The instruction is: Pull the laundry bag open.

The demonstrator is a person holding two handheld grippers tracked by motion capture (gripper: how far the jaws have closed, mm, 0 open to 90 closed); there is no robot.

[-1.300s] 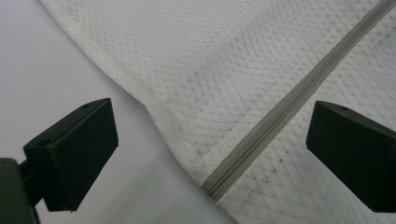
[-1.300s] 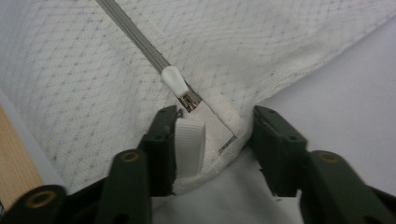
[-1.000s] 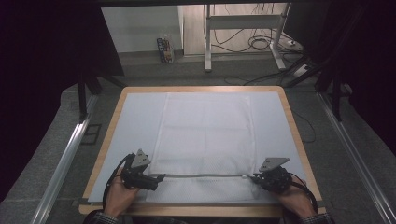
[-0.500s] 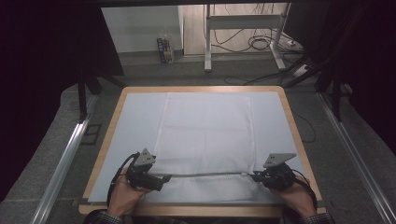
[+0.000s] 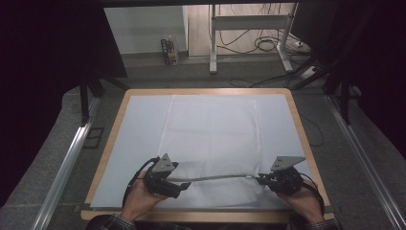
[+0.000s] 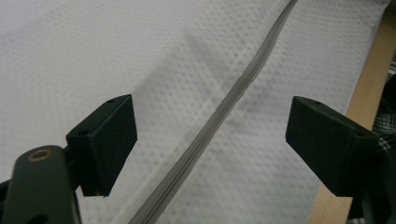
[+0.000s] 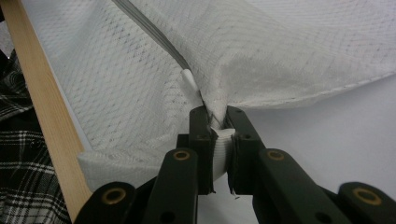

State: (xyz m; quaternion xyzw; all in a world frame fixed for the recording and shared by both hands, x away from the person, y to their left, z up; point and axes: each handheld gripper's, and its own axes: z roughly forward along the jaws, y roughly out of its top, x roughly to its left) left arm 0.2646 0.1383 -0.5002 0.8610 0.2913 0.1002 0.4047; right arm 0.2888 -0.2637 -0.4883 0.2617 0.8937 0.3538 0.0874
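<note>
A white mesh cloth (image 5: 210, 129) lies spread on the white tabletop. Its near edge (image 5: 215, 178) is raised into a taut grey line between my two grippers. My right gripper (image 5: 261, 180) is at the near right, and in the right gripper view it (image 7: 219, 121) is shut on a bunched corner of the cloth (image 7: 289, 56). My left gripper (image 5: 179, 184) is at the near left. In the left gripper view it (image 6: 210, 135) is open and its jaws have just been closing. The grey edge (image 6: 224, 112) runs between the pads, which do not touch it.
The table's wooden rim (image 5: 306, 139) frames the white top and runs close to both hands (image 6: 369, 93) (image 7: 42, 107). Metal rails (image 5: 67, 163) flank the table. On the floor beyond it are a stand's legs (image 5: 213, 43) and cables (image 5: 268, 45).
My left gripper has shifted a little to the right, toward the right gripper, and the raised edge between them is shorter. The right gripper has barely moved.
</note>
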